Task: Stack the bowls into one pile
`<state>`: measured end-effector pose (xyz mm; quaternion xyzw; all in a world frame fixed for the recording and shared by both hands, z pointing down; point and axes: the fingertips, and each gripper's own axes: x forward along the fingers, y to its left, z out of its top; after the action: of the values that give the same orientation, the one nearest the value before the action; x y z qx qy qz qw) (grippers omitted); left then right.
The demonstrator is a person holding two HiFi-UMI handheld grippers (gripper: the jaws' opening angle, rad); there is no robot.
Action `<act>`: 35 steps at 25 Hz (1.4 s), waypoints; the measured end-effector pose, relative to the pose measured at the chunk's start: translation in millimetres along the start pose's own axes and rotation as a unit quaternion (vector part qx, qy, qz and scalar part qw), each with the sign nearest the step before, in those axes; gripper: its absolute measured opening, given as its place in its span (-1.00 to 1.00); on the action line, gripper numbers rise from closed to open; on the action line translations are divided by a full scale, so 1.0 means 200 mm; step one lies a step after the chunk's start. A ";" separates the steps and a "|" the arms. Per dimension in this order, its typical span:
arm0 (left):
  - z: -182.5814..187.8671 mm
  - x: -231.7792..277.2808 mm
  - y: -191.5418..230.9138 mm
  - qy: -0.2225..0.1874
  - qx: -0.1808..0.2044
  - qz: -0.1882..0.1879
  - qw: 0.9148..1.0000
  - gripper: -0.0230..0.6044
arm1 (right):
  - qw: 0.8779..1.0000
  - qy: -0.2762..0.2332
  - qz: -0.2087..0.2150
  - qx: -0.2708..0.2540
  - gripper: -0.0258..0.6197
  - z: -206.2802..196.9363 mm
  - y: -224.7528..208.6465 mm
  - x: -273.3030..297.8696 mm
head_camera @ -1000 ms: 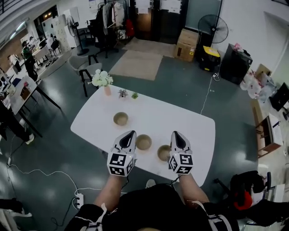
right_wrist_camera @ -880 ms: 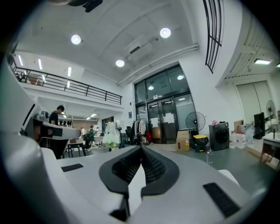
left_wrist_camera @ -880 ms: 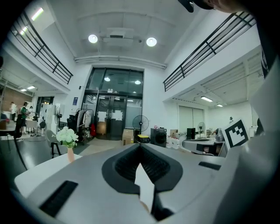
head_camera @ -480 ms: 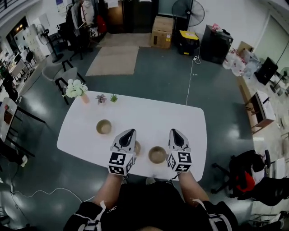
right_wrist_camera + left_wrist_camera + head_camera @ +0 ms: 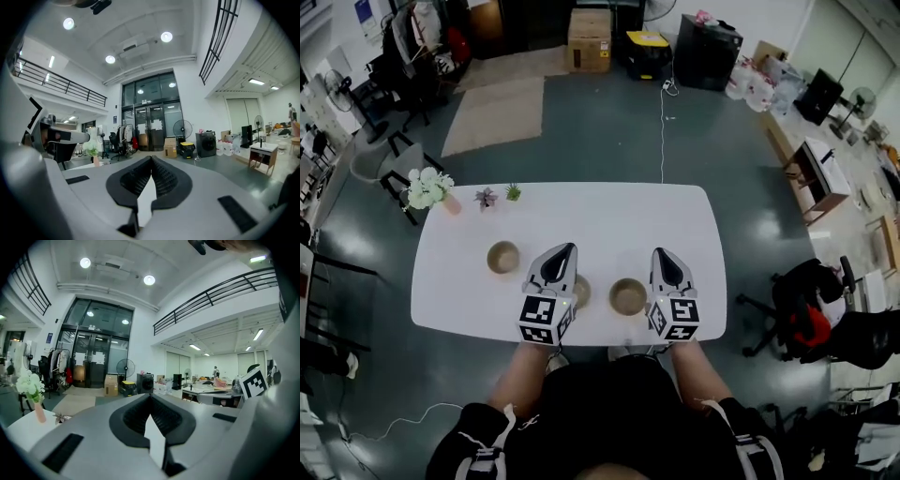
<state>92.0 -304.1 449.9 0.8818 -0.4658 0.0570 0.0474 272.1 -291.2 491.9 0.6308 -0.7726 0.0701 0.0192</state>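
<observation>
Three tan bowls sit apart on the white table (image 5: 609, 216). One bowl (image 5: 502, 257) is at the left. The middle bowl (image 5: 581, 292) is partly hidden behind my left gripper (image 5: 567, 250). The right bowl (image 5: 628, 296) lies between the two grippers. My right gripper (image 5: 662, 254) hovers just right of that bowl. Both grippers are held above the table's near edge and point away from me, roughly level. In the left gripper view the left gripper (image 5: 150, 397) is shut with nothing in it. The right gripper (image 5: 151, 160) in its own view is shut and empty too.
A vase of white flowers (image 5: 424, 190) and two small plants (image 5: 487, 198) (image 5: 514, 192) stand at the table's far left corner. A chair (image 5: 380, 164) is left of the table and a black chair (image 5: 797, 309) to its right. A cable (image 5: 662, 131) runs across the floor beyond.
The view has swung round, so the table now lies square in front of me. Both grippers have shifted right relative to the bowls: the right bowl, once under the right gripper, now shows between them.
</observation>
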 end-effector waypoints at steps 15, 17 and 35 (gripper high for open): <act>-0.11 -0.02 0.05 0.018 -0.006 -0.024 1.000 -0.89 | 0.991 0.129 0.013 0.039 -0.43 -0.45 0.03 0.01; -0.13 -0.01 0.06 0.022 -0.007 -0.025 0.999 -0.89 | 0.987 0.157 0.008 0.041 -0.41 -0.56 0.01 0.01; -0.25 -0.03 0.12 0.051 -0.010 -0.011 0.999 -0.89 | 0.922 0.349 -0.014 0.166 -0.41 -1.30 -0.07 -0.08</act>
<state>64.9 -306.0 499.3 0.8821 -0.4540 0.0968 0.0802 274.3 -243.2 747.6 0.5711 -0.6853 0.4129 0.1835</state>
